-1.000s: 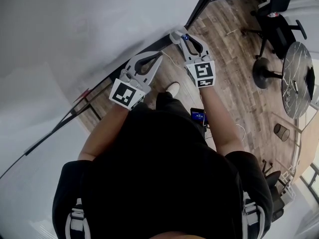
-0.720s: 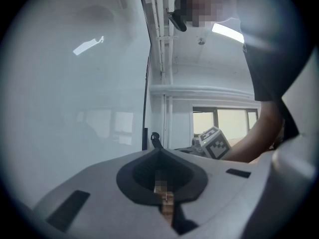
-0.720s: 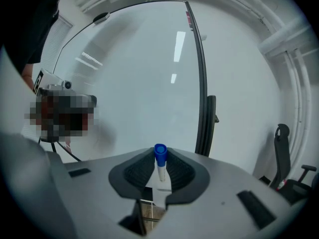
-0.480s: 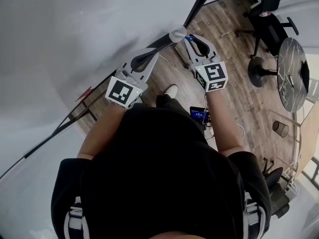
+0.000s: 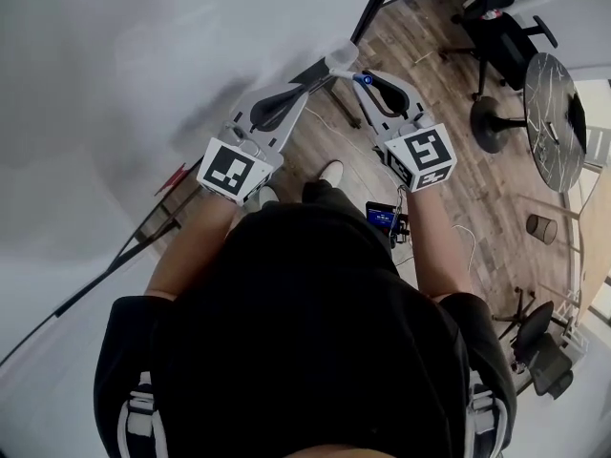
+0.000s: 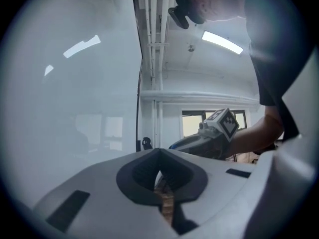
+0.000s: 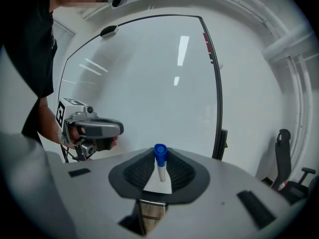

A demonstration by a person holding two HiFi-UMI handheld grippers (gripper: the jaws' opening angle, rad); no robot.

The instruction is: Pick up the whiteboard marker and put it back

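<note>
1. The right gripper (image 7: 159,176) has its jaws narrowed onto the whiteboard marker (image 7: 160,162); the white barrel stands upright between the pads, and the blue cap pokes out past the tips; in the head view the cap shows as a blue dot at the front of that gripper.
2. The left gripper (image 6: 160,178) has its jaws drawn together on nothing; it sits just beside the right one, and both are held up in front of the whiteboard (image 7: 149,78), well above the wooden floor (image 5: 449,189).
3. The step in hand looks like carrying the marker to where it belongs; no tray or ledge for it shows clearly in any view, so that spot should be found by eye before the hand commits.
4. To do this well, keep the squeeze even; the barrel is smooth and round and gripped below the cap, so it could pivot or slip if the pads slacken on the way.
5. Bring the marker in level with its resting place and let its length touch down before spreading the jaws; a release from above would probably let it roll or bounce off to the floor.
6. Keep the left gripper out of the path; it is near enough to knock the cap.
</note>
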